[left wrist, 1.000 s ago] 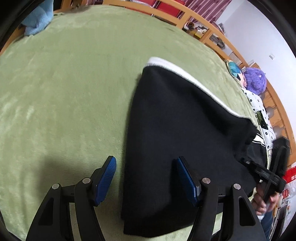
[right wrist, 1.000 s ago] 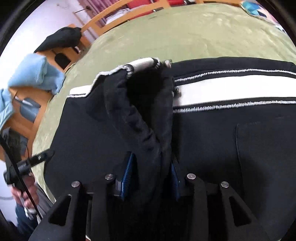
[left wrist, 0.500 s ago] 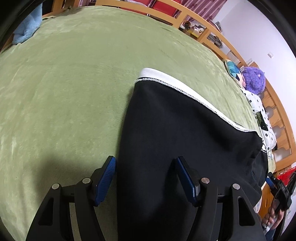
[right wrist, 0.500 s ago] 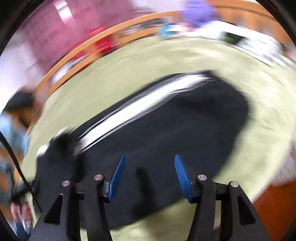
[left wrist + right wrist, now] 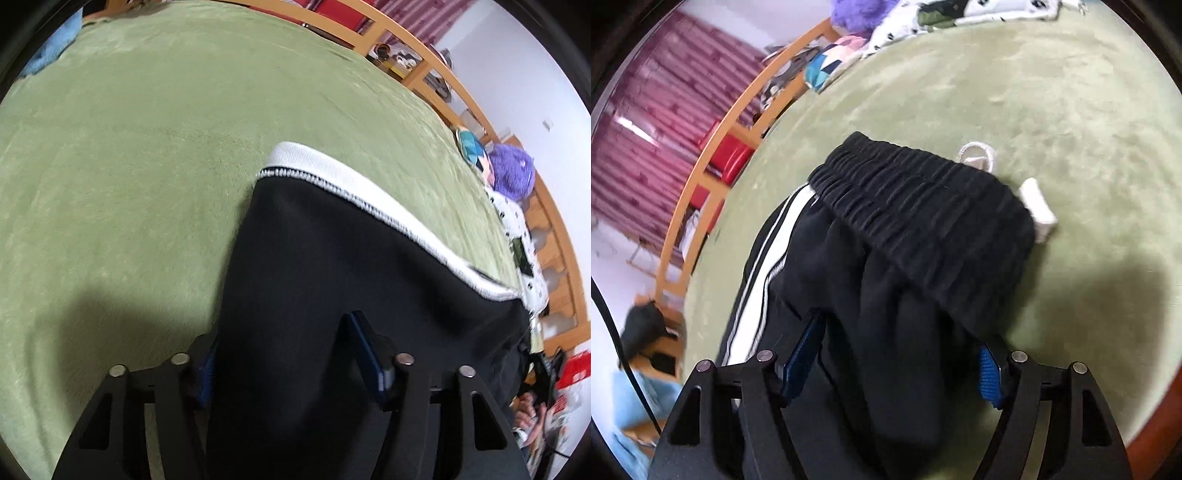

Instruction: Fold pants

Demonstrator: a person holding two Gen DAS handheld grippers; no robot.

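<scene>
Black pants (image 5: pixel 332 295) with a white side stripe (image 5: pixel 354 181) lie on a green blanket (image 5: pixel 147 147). My left gripper (image 5: pixel 284 354) is open, its fingers wide apart astride the pants' left edge, low over the cloth. In the right wrist view the elastic waistband (image 5: pixel 923 210) with a white drawstring (image 5: pixel 1038 206) lies ahead. My right gripper (image 5: pixel 894 354) is open with the bunched black cloth (image 5: pixel 897 350) between its fingers.
A wooden bed rail (image 5: pixel 424 70) runs along the far side. A purple plush toy (image 5: pixel 511 171) and a spotted cloth (image 5: pixel 517 229) lie at the right. Blue cloth (image 5: pixel 51 48) lies at the far left. The other hand (image 5: pixel 528 417) shows at the lower right.
My right gripper let go of the pants' fold, opened and swung round to the waistband end. My left gripper moved right and forward over the pants' edge and stayed open.
</scene>
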